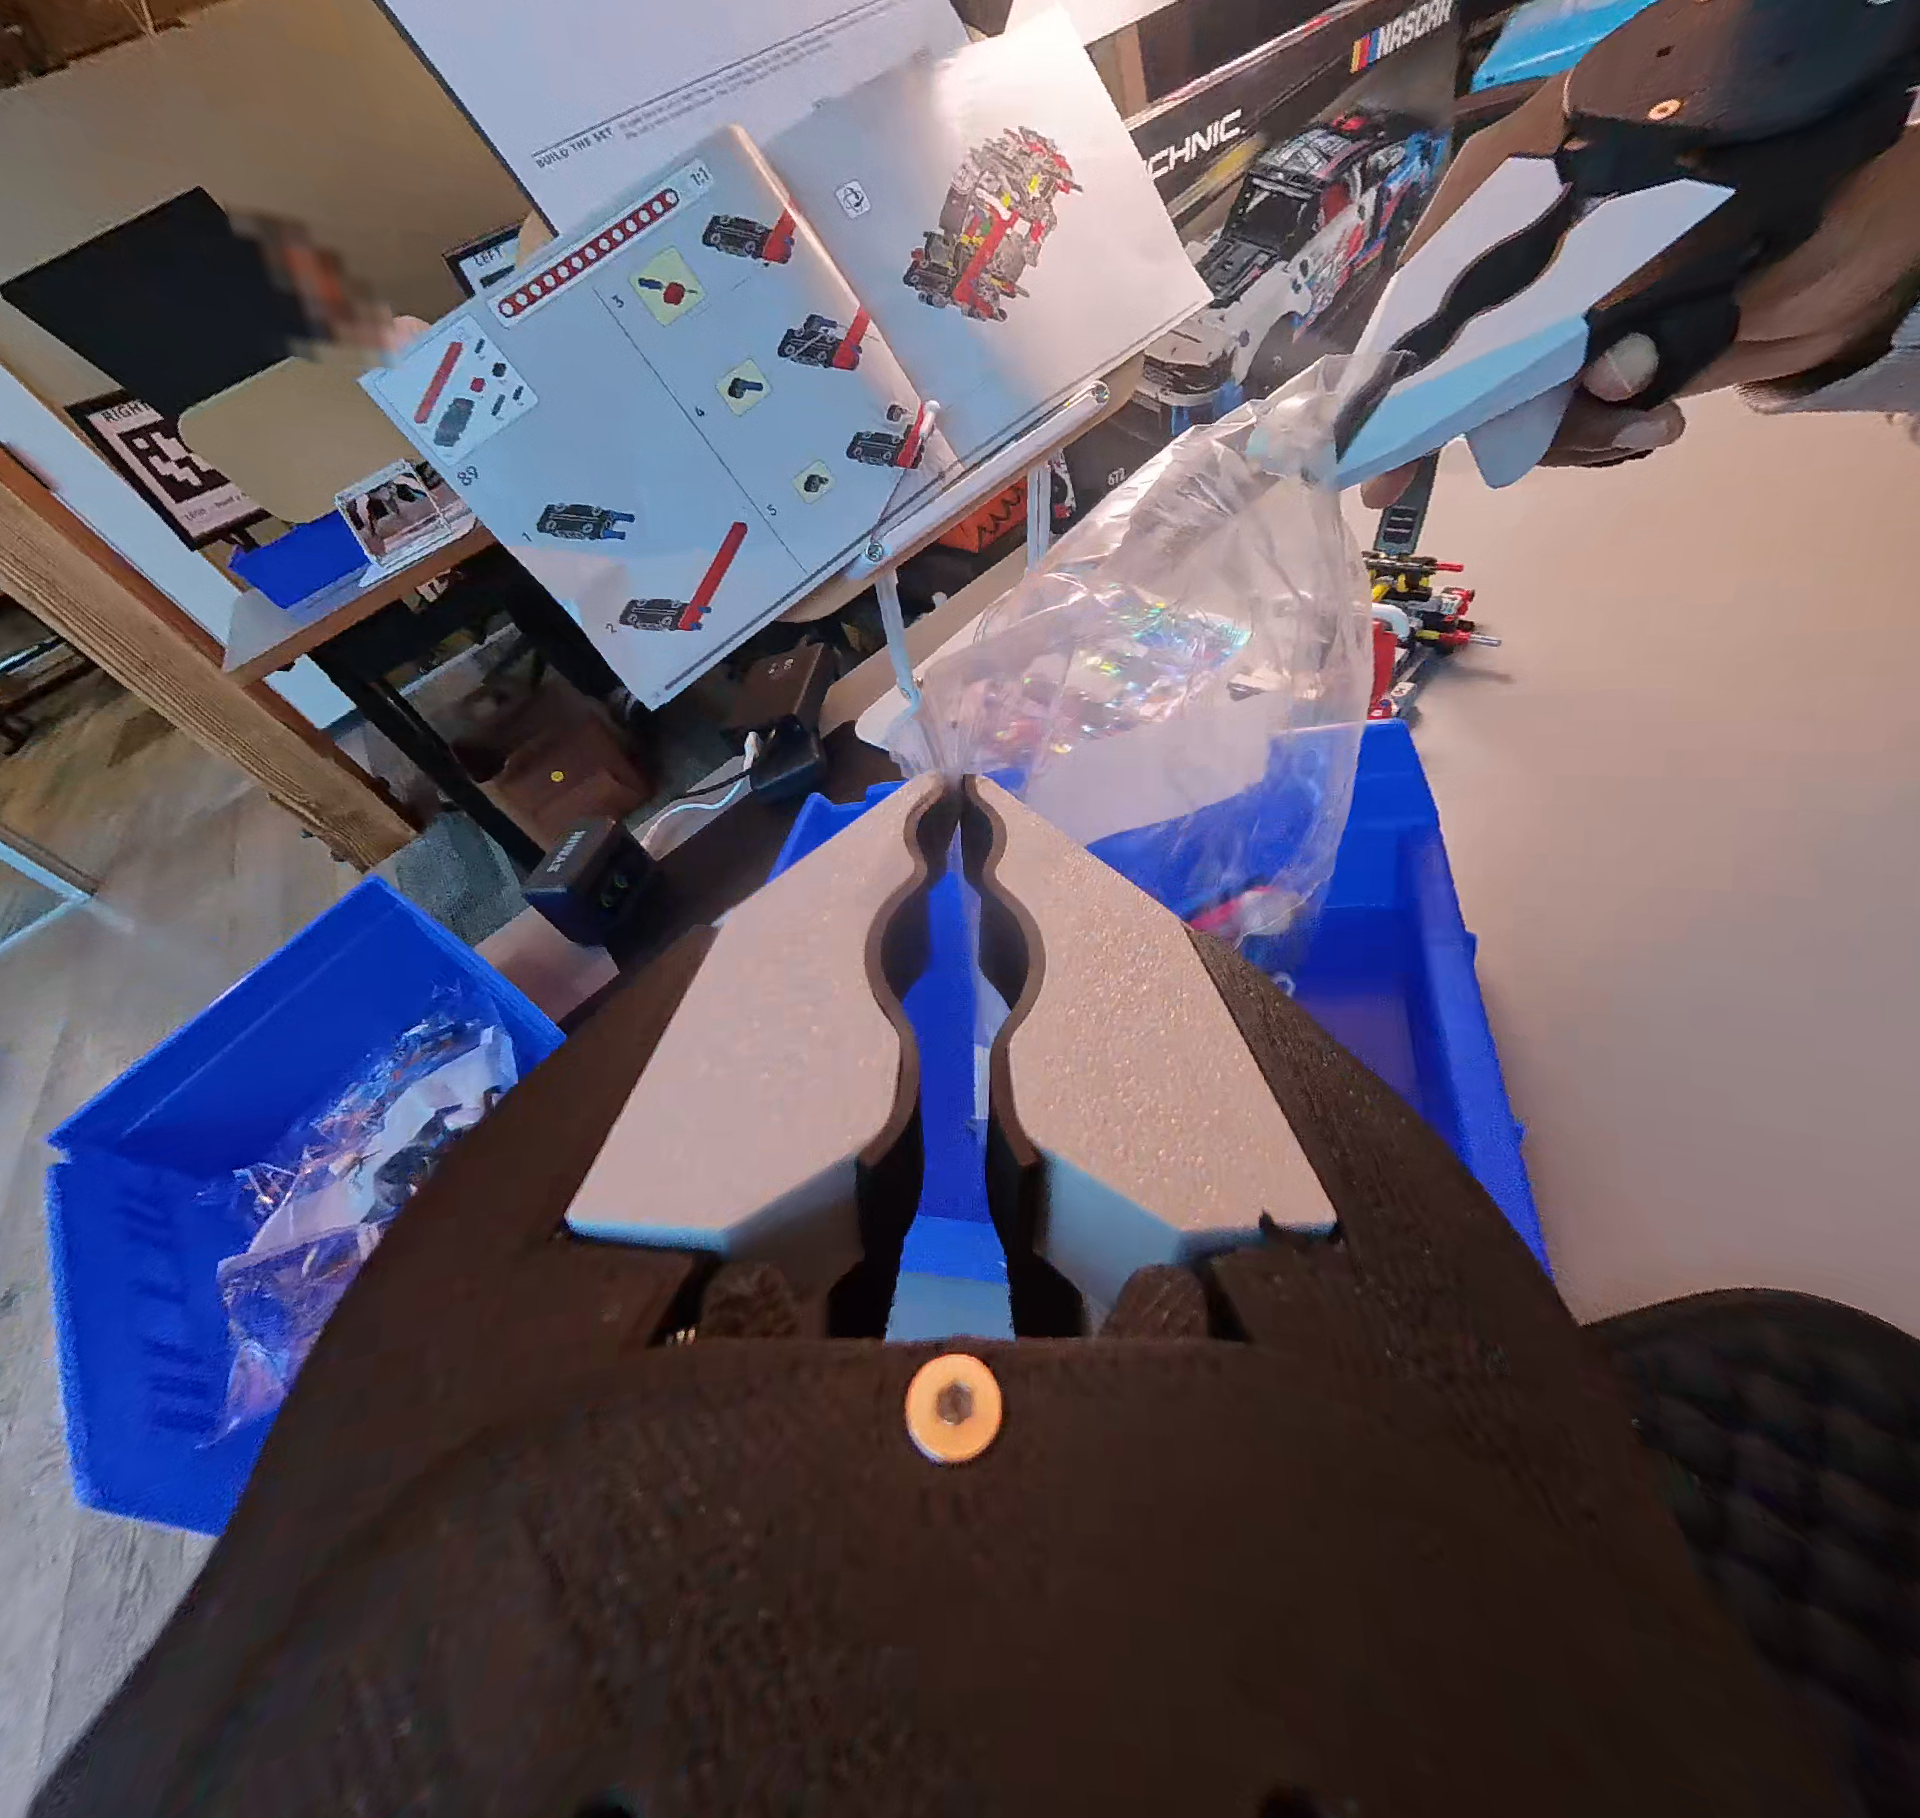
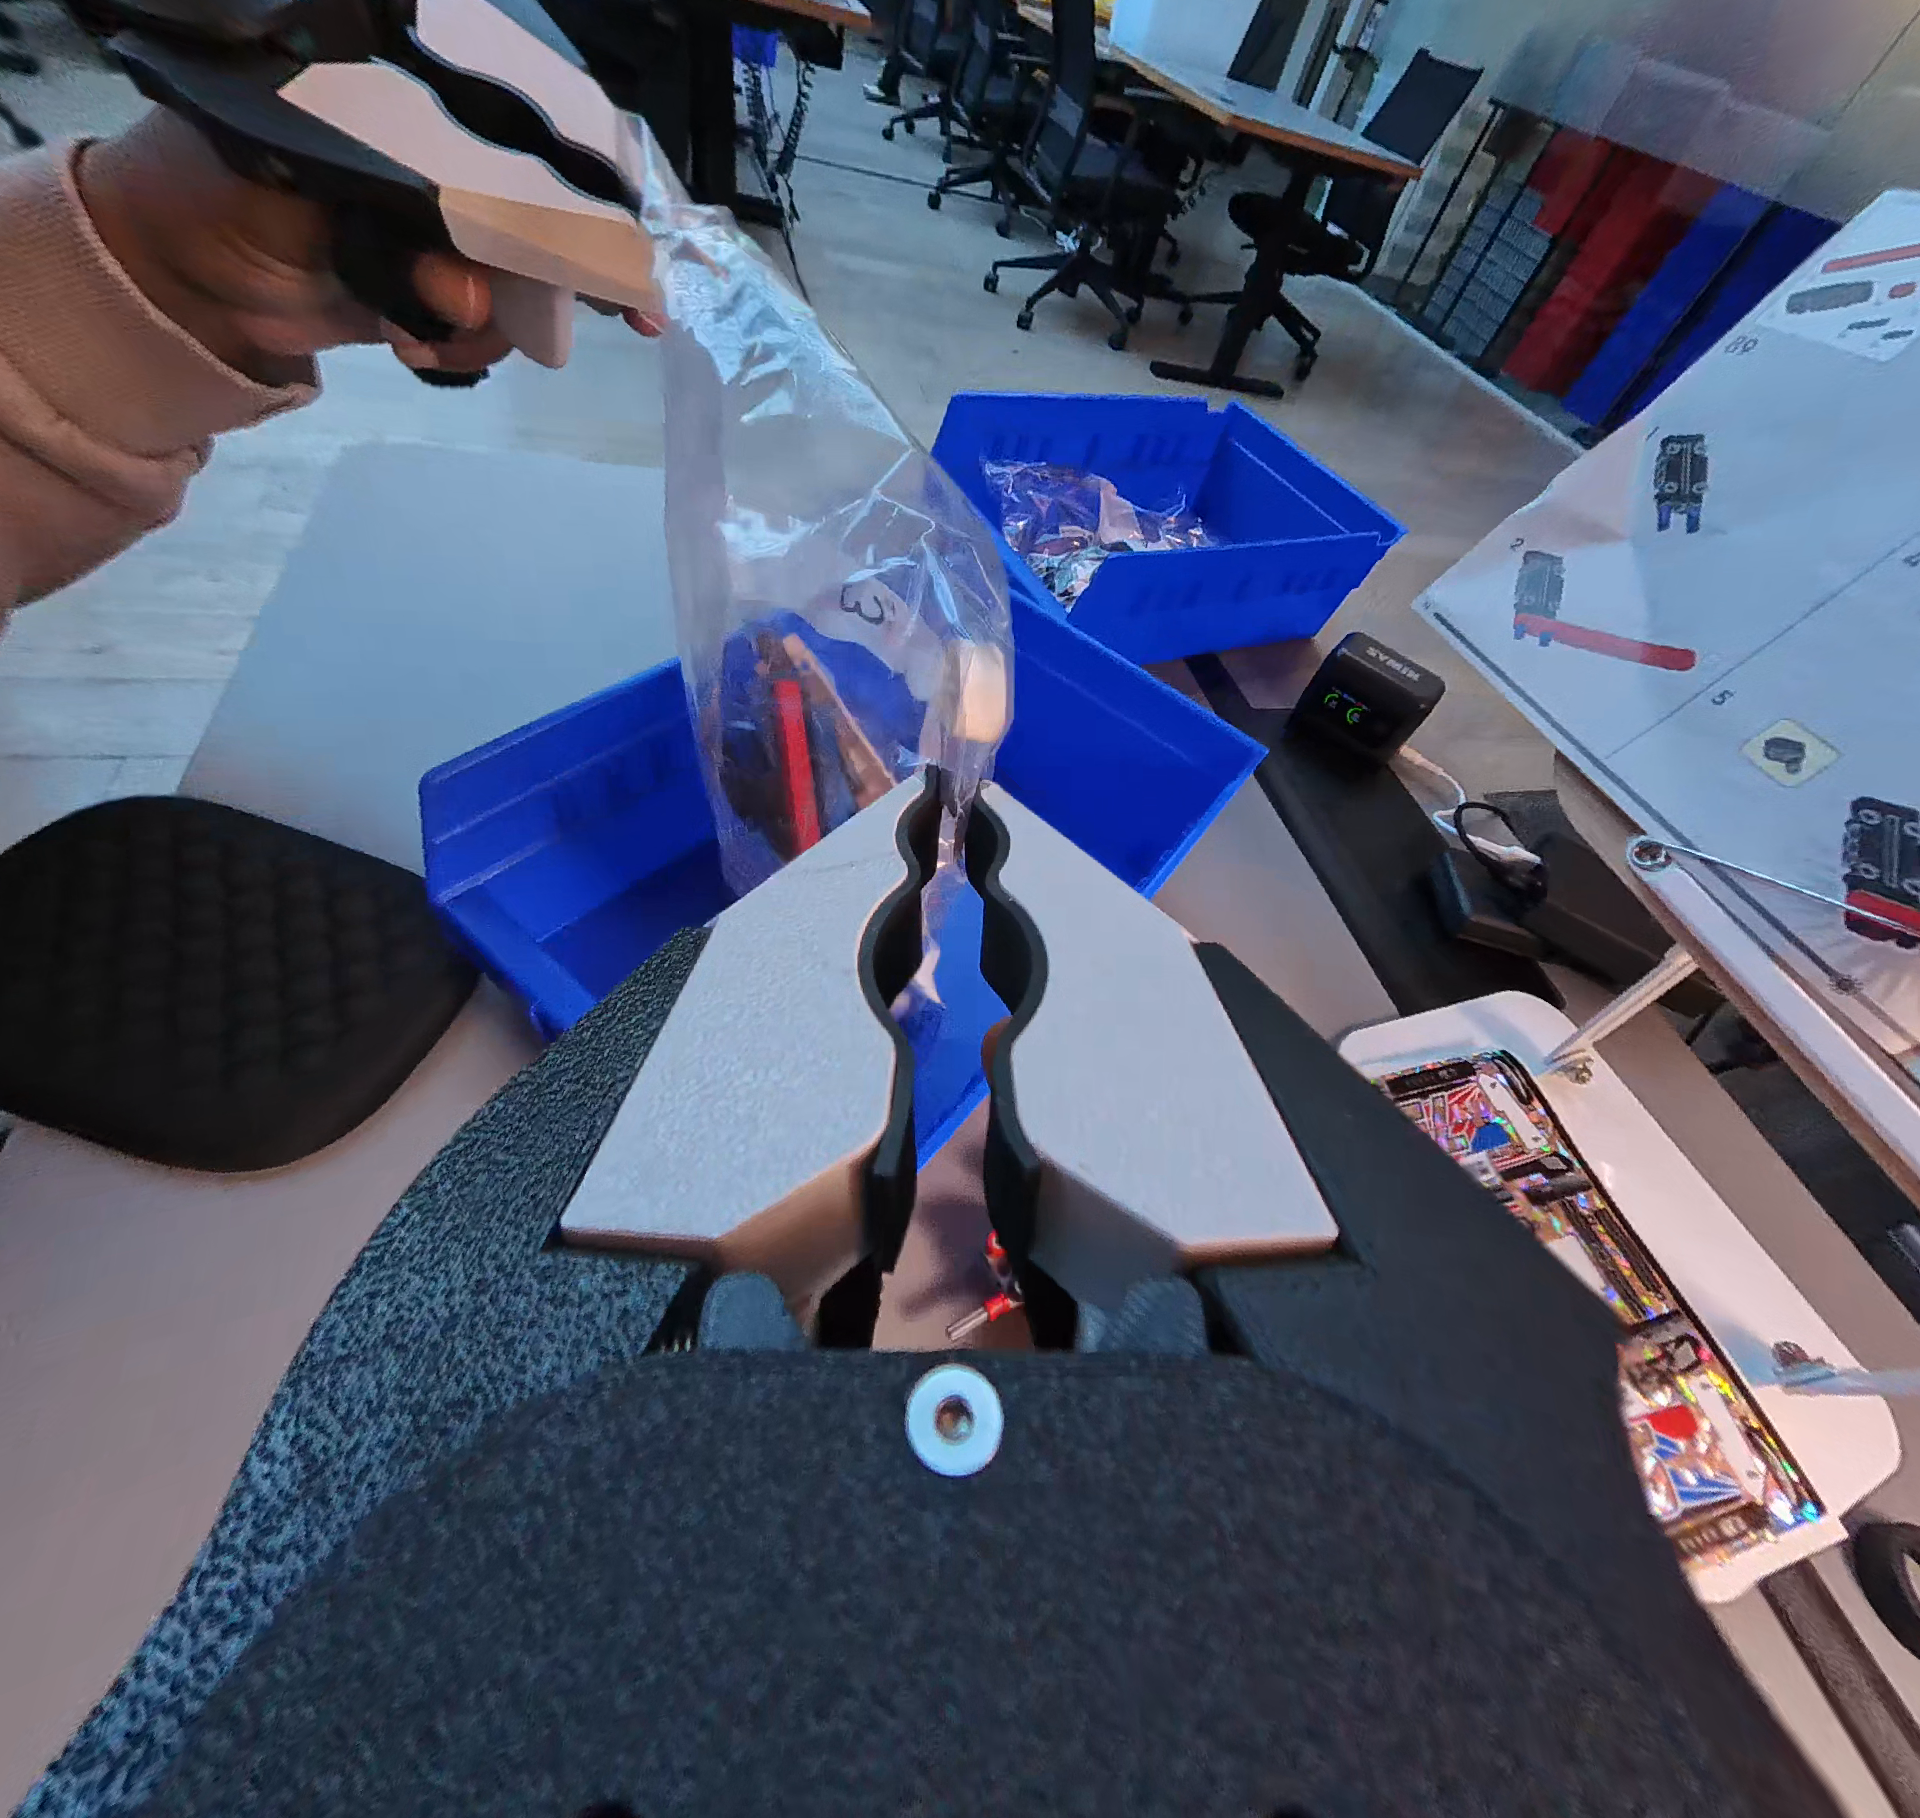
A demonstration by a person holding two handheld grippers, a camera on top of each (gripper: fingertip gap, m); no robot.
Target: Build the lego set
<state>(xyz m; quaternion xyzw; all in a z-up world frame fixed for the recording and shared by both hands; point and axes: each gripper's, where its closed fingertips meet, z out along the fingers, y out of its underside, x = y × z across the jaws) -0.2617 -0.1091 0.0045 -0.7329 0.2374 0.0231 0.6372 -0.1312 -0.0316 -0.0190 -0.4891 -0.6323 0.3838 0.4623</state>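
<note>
The left gripper (image 1: 954, 792) has its fingers pinched together at the tips; the right gripper (image 2: 951, 786) is clamped likewise, raised higher and angled down toward it; a hand (image 1: 1621, 386) grips the right one's handle.

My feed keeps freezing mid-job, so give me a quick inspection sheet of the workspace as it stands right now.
Surface: pale table, bare on the far side.
Job's things: clear plastic bag with parts inside, held over a blue bin; second blue bin holds crumpled bags; partly built model; open instruction booklet on a stand; set box.
Clutter: sticker sheet on a white tray; black mesh pad.
Grippers: left gripper and right gripper both pinch the bag, fingers closed on its edges.
Cables: white cable by a small black device.
Surroundings: desks, office chairs.
</note>
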